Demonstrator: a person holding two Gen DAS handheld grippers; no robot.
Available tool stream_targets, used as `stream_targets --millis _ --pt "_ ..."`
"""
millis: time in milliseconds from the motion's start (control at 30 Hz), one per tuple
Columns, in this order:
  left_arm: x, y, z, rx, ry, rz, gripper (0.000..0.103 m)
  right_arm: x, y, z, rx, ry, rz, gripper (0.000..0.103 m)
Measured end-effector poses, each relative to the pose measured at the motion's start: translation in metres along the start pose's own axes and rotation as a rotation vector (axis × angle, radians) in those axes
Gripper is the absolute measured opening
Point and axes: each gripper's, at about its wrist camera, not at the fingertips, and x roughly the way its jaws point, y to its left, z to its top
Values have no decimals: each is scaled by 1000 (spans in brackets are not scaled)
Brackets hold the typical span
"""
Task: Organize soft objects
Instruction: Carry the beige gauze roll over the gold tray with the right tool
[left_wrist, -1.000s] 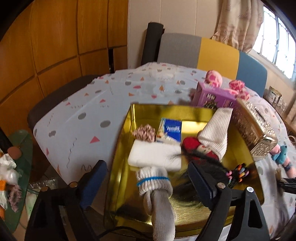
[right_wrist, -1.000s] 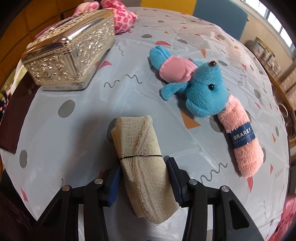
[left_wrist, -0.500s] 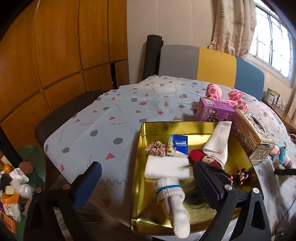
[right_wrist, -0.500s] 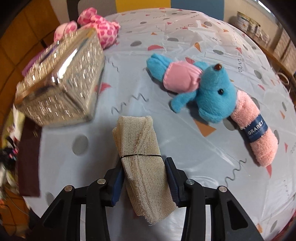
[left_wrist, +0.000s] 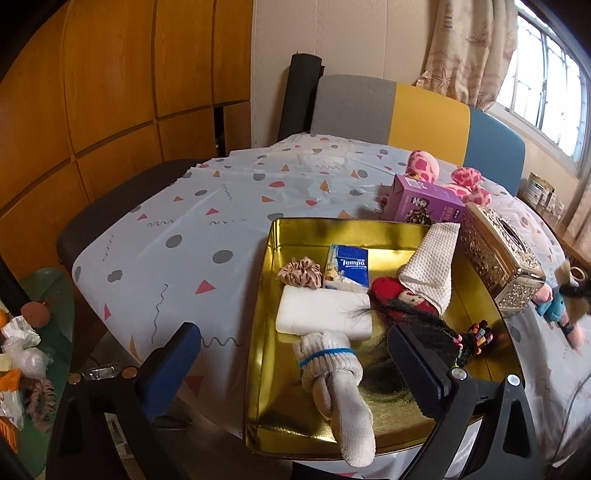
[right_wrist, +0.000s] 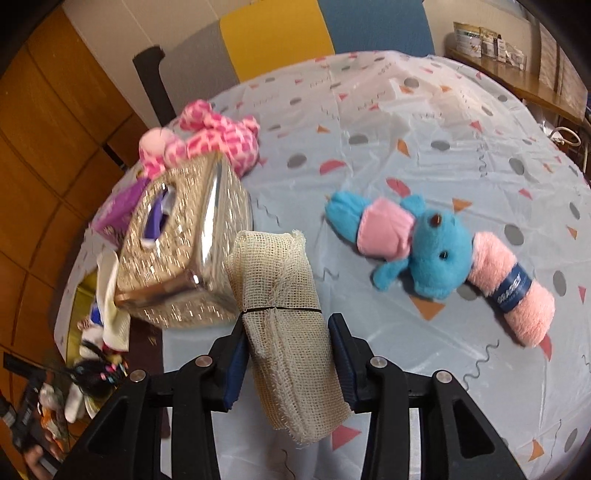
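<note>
On the bench, covered with a patterned cloth, sits a gold tray. Tray contents: rolled grey sock with blue band, white foam block, Tempo tissue pack, pink scrunchie, red doll with black hair, white waffle cloth leaning on the tray's right wall.

Left hand-held gripper: jaws wide apart, nothing between them, above the tray's near end.

Right hand-held gripper: clamped on a rolled beige gauze cloth bound by 1 black band, held clear of the bench surface. Frame somewhat blurred.

Just left of the roll: ornate gold tissue box. Behind it, purple carton and pink spotted plush. Right of the roll, lying on the bench: blue plush toy touching a rolled pink towel with a dark label.
</note>
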Motion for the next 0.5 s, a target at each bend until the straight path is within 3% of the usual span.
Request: stream_targets --millis 500 --pt "15 -7 -10 2 51 -31 102 0 -6 54 117 -64 -40 41"
